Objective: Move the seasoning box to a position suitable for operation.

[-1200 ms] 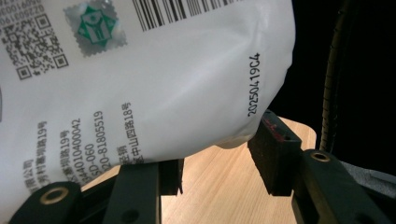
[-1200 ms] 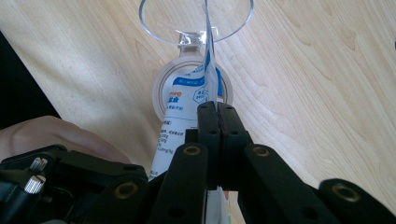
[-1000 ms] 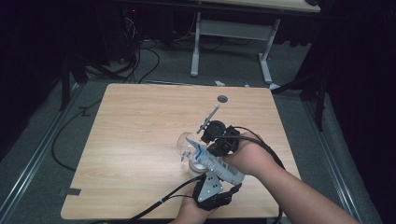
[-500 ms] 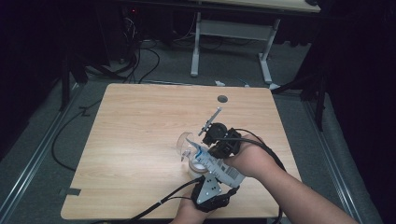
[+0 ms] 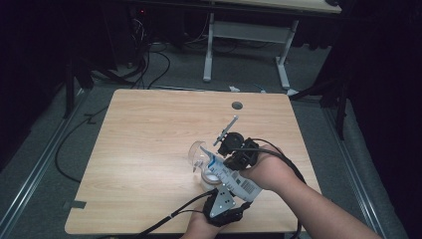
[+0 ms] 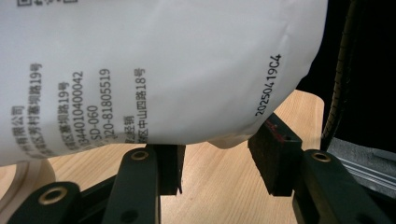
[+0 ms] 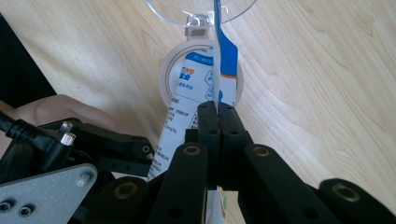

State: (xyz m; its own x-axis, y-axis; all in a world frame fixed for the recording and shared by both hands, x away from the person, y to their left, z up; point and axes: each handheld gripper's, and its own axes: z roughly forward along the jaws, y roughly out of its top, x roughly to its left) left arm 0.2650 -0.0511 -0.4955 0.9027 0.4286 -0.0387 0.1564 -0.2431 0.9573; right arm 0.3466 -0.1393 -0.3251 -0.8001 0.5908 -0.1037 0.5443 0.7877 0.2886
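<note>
A white and blue packet [image 7: 205, 88] is pinched edge-on between the pressed-together jaws of the right gripper [image 7: 217, 122], above the near right part of the wooden table [image 5: 149, 144]. The left gripper [image 6: 215, 161] is held beneath the packet with its jaws spread, nothing being clamped between them. Just beyond the packet, a roll of tape [image 7: 169, 77] and a clear glass [image 5: 196, 152] lying on its side are seen on the table, close together.
</note>
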